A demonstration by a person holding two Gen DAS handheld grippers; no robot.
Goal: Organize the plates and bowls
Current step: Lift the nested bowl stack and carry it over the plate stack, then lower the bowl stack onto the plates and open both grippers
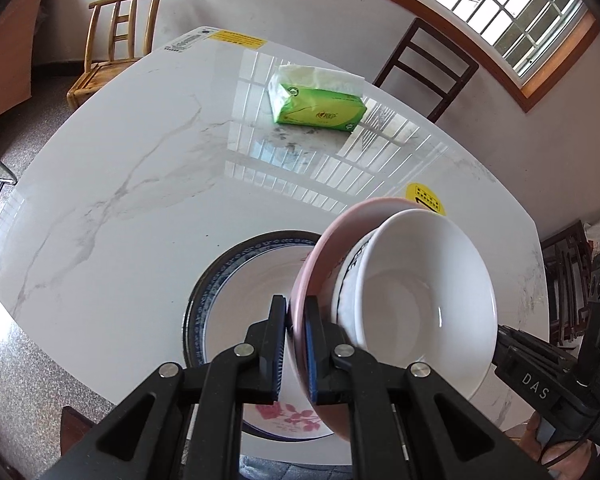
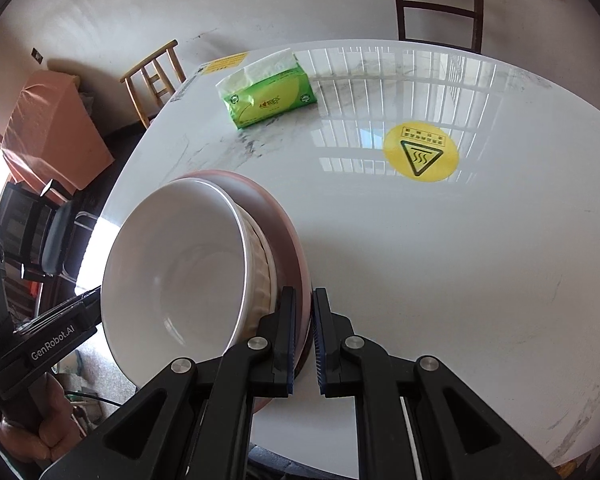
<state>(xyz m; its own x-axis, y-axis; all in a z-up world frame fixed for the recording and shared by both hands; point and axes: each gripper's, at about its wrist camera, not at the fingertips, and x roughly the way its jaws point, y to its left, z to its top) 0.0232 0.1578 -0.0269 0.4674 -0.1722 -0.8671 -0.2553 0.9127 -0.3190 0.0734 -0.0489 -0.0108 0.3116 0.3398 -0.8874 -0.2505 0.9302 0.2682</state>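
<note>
I hold both grippers clamped on pink ceramic plate (image 1: 300,312) rim | white bowl (image 1: 424,284) rides it | blue-rimmed flowered plate (image 1: 236,280) directly below left gripper (image 1: 296,344), nearer than right gripper (image 2: 303,344)

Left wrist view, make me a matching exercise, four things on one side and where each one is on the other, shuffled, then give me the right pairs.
Things:
1. white bowl
2. pink plate
3. blue-rimmed plate
4. green tissue pack

Places:
A. lying flat on the table, under the lifted stack
B. far side of the table, near the dark chair
C. sitting in the pink plate
D. rim pinched in both claws, off the table

Pairs: 1-C, 2-D, 3-A, 4-B
</note>
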